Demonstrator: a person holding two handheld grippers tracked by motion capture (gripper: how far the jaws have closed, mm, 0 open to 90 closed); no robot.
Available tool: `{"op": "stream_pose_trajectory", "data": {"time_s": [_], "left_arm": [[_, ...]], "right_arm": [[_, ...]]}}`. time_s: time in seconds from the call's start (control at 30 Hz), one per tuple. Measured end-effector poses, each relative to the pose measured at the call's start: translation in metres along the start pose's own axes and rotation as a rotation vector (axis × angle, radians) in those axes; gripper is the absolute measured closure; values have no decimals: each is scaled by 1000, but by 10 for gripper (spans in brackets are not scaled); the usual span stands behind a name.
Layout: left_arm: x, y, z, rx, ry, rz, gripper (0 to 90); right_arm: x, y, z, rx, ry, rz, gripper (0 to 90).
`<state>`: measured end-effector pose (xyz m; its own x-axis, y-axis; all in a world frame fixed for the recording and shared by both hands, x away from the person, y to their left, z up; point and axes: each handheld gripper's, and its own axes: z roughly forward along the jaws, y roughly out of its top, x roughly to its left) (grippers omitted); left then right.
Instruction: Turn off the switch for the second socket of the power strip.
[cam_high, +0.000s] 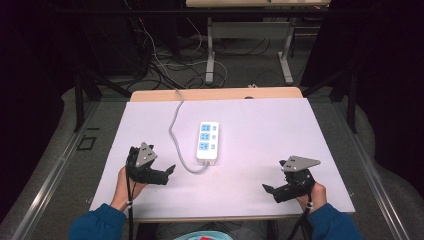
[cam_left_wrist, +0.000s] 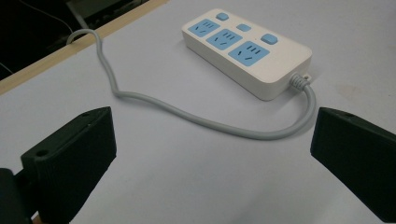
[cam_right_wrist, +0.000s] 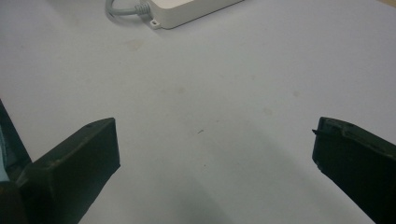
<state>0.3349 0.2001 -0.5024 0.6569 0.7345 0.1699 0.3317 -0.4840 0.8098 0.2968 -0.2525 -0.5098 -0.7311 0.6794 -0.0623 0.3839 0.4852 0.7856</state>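
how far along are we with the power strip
Nothing looks done: the power strip lies flat mid-table, sockets empty, its grey cable looping away. In hand: nothing; left gripper and right gripper are open, apart from it. Reaching and gripping it remain.

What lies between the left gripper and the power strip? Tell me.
In the left gripper view, the strip's grey cable loops across the white table between left gripper and power strip.

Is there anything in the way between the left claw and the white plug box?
Only its own grey cord, which loops across the mat between the open left claw and the plug box. Otherwise the white mat there is bare.
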Motion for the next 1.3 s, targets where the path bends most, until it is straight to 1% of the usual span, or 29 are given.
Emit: {"op": "stream_pose_trajectory", "data": {"time_s": [0.03,0.13,0.17,0.27,0.33,0.5,0.53,0.57,0.6,0.63,0.67,0.7,0.77,0.9,0.97,1.03,1.07,1.1,1.13,1.17,1.2,1.23,1.3], "left_arm": [[0,1,1,2,-2,-2,4],[0,4,6,-3,-4,-3,4],[1,5,7,0,-3,4,4],[2,8,11,4,-2,5,4],[1,9,13,1,-8,-2,4],[1,14,20,5,-12,10,4],[1,15,22,4,-7,21,4],[1,16,23,7,-11,16,4],[1,17,24,11,-9,22,4],[1,17,26,1,-16,11,4],[0,18,27,4,-19,9,4],[1,19,28,7,-20,13,4],[1,21,31,10,-24,19,4],[1,24,37,11,-22,28,4],[1,26,39,8,-23,26,4],[1,28,41,13,-27,24,4],[1,28,42,15,-28,28,4],[0,29,43,7,-27,18,4],[1,30,44,13,-28,29,5],[0,31,45,9,-29,18,5],[1,32,46,9,-26,25,5],[0,33,46,11,-31,20,5],[1,35,48,9,-30,26,5]], "right_arm": [[0,0,0,6,3,0,3],[1,0,0,0,-2,2,3],[0,0,0,1,-2,3,3],[0,0,0,2,-1,1,4],[0,0,0,5,3,0,4],[0,0,0,1,1,-1,5],[0,0,0,4,3,1,5],[0,0,0,4,3,1,5],[0,0,0,4,4,2,5],[0,0,0,2,0,2,6],[1,0,0,1,0,3,6],[0,0,0,7,7,0,6],[1,0,0,2,0,-1,6],[0,0,0,5,4,-1,7],[0,1,-1,22,9,-1,7],[1,0,0,13,6,0,7],[1,1,0,19,8,-1,7],[1,0,0,12,6,-1,7],[1,0,0,12,6,-1,7],[0,1,0,20,8,-2,7],[1,0,0,9,6,0,8],[0,0,0,8,6,0,7],[1,0,0,8,4,-2,8]]}}
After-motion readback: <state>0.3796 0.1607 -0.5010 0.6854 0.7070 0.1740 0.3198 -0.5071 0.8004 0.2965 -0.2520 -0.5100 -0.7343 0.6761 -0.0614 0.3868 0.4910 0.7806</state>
